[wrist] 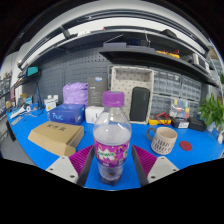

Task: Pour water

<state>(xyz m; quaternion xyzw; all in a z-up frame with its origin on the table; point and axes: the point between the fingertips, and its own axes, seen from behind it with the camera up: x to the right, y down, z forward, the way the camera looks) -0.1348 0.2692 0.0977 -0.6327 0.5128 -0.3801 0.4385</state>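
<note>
One upright water bottle [111, 138] clenched between both claw [112, 163] pads, mug [163, 139] just beyond.

Position: mounted on the gripper [112, 168], low over the blue table [195, 150].
Direction: faced forward, toward the pegboard wall [70, 68].
Nearness: water bottle [112, 140] seen close.

Bright overhead strip lights, fisheye-curved edges
</note>
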